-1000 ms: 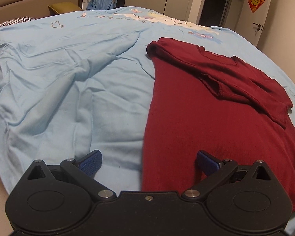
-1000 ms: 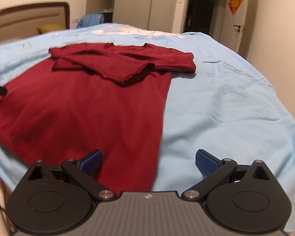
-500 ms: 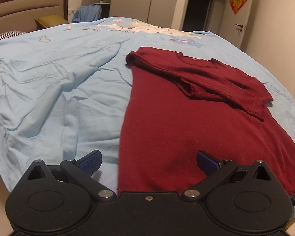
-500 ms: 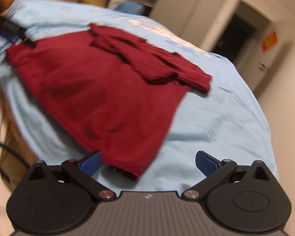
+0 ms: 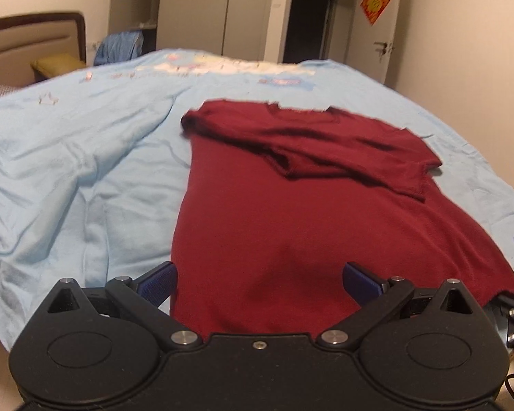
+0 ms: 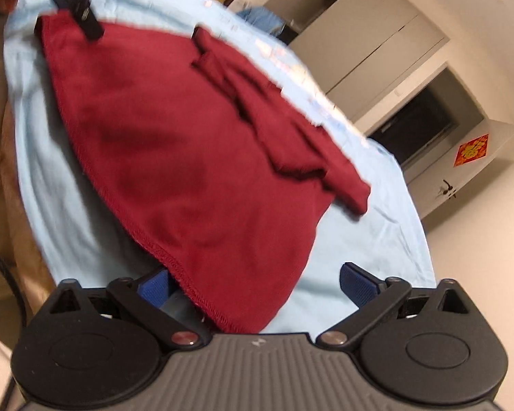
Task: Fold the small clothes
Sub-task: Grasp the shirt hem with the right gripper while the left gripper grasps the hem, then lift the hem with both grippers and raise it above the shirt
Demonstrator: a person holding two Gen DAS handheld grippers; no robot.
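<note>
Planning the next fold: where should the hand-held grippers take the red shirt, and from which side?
Probably the bottom hem corners, coming from the near edge of the bed. The red shirt lies flat with both sleeves already folded across the chest, so the hem is the free edge. The left hand-held gripper and right hand-held gripper are open and already straddle that hem, one near each corner.

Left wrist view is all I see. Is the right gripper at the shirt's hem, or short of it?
Observer: The right gripper is at the maroon shirt's near hem corner, and the stitched edge lies between its fingers.
Operator: Closed on it?
Observer: No, the jaws are wide open and the blue pads are well apart.
Operator: And my left gripper, seen from there?
Observer: The left gripper looks dark and blurred, at the hem's opposite corner.
</note>
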